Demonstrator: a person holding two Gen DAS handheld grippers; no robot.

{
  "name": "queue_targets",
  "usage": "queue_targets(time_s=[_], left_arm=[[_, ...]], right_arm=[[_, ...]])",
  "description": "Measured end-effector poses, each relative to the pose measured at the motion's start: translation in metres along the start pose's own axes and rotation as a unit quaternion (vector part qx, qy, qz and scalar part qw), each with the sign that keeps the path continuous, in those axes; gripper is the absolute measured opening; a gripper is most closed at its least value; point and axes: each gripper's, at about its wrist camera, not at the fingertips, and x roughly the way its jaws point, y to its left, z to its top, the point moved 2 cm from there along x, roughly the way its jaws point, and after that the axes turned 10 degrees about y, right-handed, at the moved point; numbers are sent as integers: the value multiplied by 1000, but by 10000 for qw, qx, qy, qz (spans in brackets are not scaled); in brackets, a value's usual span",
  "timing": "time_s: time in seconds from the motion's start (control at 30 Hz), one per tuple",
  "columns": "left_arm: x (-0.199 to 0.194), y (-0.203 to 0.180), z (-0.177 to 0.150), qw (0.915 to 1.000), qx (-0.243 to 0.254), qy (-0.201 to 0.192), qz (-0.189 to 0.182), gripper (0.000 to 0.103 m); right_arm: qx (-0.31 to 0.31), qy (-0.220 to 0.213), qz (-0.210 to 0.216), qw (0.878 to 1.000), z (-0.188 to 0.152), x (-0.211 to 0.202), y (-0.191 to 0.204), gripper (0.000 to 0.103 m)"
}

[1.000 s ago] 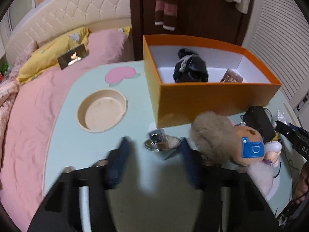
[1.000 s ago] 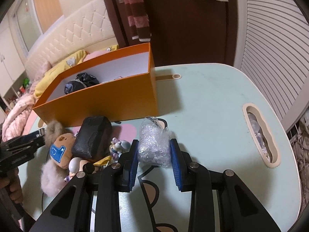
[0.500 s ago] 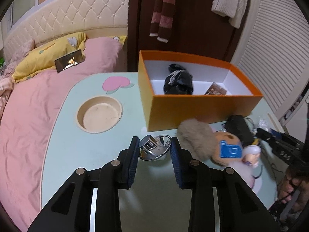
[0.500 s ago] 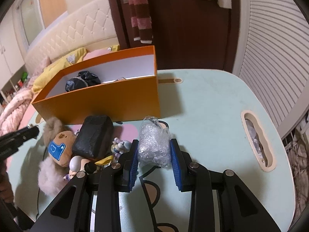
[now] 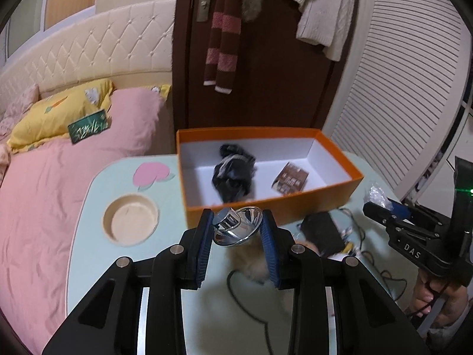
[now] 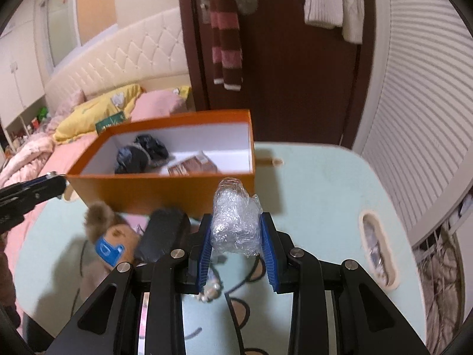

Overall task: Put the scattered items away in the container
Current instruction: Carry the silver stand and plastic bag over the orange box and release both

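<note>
Since the earlier frames both grippers have risen off the table, each carrying its item; the orange box now sits lower and farther in both views.

The left gripper [image 5: 238,230], at lower centre of its view, is clenched on a shiny metal funnel-shaped piece [image 5: 236,228], tilted, its cap toward the left pad and held clear of the pale green table [image 5: 88,207]. The right gripper [image 6: 236,230], likewise at lower centre, grasps a crumpled wad of clear plastic wrap [image 6: 235,224] that bulges above the pads.

Beyond, the orange box [image 5: 334,193] stands open at mid-frame with a dark bundle [image 5: 233,174] and a brown packet [image 5: 291,181] inside.

Only the right view shows the plush toy's blue patch [image 6: 108,248] and the black pouch [image 6: 161,233] clearly. The left view alone shows the round recess [image 5: 130,223] in the table at left.
</note>
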Motion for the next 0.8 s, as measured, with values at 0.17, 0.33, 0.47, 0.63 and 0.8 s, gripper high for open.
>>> queue_targets(time_s=[0.17, 0.33, 0.47, 0.63, 0.8], left_arm=[[3, -9, 19, 9998, 119, -109, -74, 34], [14, -9, 42, 9998, 87, -163, -124, 34], [29, -9, 55, 9998, 116, -139, -68, 34], [49, -8, 66, 9999, 64, 3, -105, 34], [61, -5, 67, 9999, -80, 134, 60, 63]], right_arm=[[-222, -167, 145, 9995, 22, -3, 6, 30], [-343, -284, 268, 9986, 46, 4, 14, 30], [-454, -316, 333, 9979, 64, 15, 22, 30], [-655, -150, 489, 9965, 79, 39, 33, 30], [-715, -23, 546, 9959, 83, 54, 36, 42]])
